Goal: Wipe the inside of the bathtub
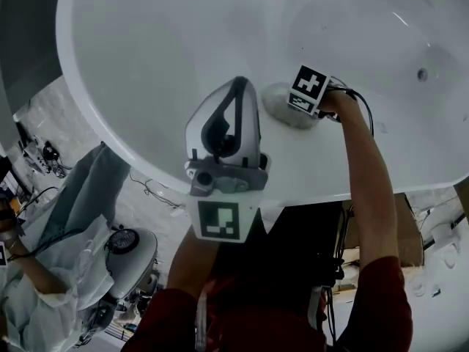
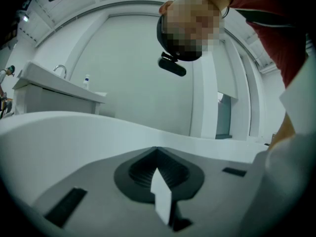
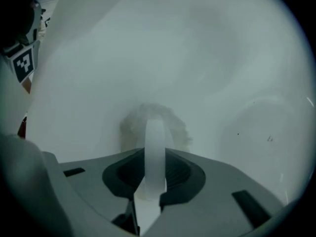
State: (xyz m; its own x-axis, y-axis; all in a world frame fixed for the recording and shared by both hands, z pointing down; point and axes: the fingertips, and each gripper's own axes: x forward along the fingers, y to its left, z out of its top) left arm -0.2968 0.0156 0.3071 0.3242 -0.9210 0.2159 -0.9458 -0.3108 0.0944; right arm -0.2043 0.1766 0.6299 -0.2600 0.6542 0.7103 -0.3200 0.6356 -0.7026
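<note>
Your right gripper (image 3: 154, 132) was down inside the glossy white bathtub (image 1: 183, 42), its jaws closed tight on a pale, fluffy wiping cloth (image 3: 177, 128). The cloth bunched out around the jaw tips and lay pressed against the tub's sloping inner wall. From the head view, the cloth (image 1: 281, 103) sat just inside the near rim, directly ahead of the marker cube, with your right arm reaching over the edge. The small round drain (image 1: 422, 73) lay well apart from it, farther along the tub floor.

Your left gripper (image 1: 240, 86) was at the near rim of the tub, beside the right one but clear of the cloth. Its jaws met at the tip and gripped nothing. I could not tell whether it rested on the rim. Its own view looked upward past the tub's edge to a white washbasin counter (image 2: 59, 90) with a curved metal tap (image 2: 60, 69).
</note>
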